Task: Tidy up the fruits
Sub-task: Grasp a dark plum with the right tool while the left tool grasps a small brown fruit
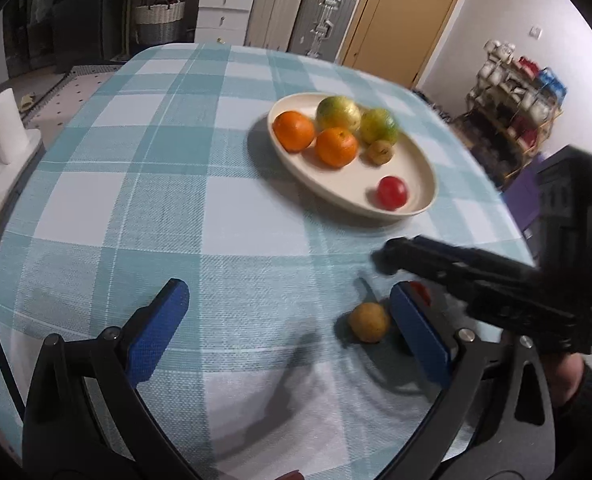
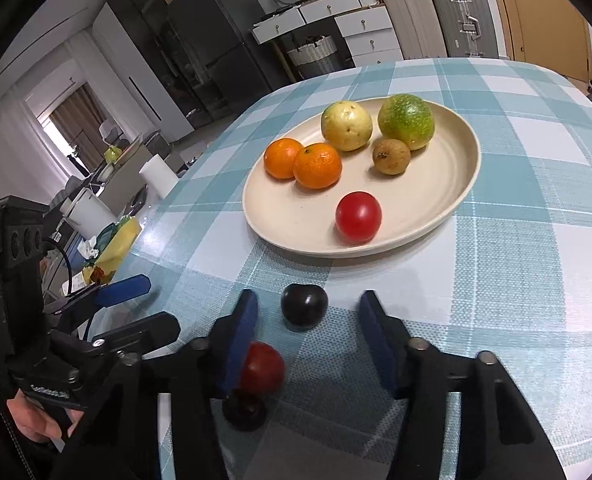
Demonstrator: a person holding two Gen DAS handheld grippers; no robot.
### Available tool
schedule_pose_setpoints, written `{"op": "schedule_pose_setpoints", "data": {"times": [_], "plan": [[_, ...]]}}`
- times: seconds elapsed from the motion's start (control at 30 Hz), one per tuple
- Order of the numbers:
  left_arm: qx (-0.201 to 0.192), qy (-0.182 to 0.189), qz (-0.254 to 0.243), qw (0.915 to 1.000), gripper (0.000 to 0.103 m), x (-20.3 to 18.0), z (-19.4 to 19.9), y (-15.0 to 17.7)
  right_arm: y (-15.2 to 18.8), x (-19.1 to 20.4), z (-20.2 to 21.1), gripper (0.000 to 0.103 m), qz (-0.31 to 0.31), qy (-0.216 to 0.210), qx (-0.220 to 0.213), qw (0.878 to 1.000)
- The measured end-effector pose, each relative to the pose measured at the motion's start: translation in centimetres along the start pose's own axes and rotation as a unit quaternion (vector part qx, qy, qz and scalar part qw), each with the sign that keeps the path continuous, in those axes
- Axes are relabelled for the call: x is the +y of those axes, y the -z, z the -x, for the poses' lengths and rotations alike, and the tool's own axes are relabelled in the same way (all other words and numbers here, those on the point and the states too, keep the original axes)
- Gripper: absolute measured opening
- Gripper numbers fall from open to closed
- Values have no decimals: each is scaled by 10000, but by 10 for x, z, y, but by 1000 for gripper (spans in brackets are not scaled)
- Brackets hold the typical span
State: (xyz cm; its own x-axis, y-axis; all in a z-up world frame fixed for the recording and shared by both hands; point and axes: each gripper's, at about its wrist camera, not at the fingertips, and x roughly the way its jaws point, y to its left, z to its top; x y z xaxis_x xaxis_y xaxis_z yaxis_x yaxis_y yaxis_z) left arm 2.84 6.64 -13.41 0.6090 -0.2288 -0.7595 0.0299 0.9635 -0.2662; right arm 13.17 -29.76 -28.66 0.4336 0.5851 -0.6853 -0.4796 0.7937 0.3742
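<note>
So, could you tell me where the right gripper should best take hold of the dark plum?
Probably across its widest middle, coming down from above on the near side. The dark plum is round and lies free on the cloth, just beyond the fingertips of the right gripper, whose pads don't touch it. The red fruit sits nearer, behind the left finger.

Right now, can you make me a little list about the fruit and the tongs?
plate: cream, oval, on the checked tablecloth
on plate: two oranges, two green-yellow fruits, small brown fruit, red fruit
off plate: dark plum, red fruit, another dark fruit, small brown fruit
right tongs: open, around the dark plum, not touching
left tongs: open, empty
</note>
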Motion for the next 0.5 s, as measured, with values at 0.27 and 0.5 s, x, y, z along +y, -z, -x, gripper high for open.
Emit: {"op": "schedule_pose_setpoints", "data": {"times": [0.27,0.5], "plan": [[109,51,-89,9999,100,-4,-2,3,0,-5,-4,26,-119,-136,-29,9998],[344,199,-280,9988,100,-13,-11,11,2,-11,13,25,-207,-113,-270,9994]]}}
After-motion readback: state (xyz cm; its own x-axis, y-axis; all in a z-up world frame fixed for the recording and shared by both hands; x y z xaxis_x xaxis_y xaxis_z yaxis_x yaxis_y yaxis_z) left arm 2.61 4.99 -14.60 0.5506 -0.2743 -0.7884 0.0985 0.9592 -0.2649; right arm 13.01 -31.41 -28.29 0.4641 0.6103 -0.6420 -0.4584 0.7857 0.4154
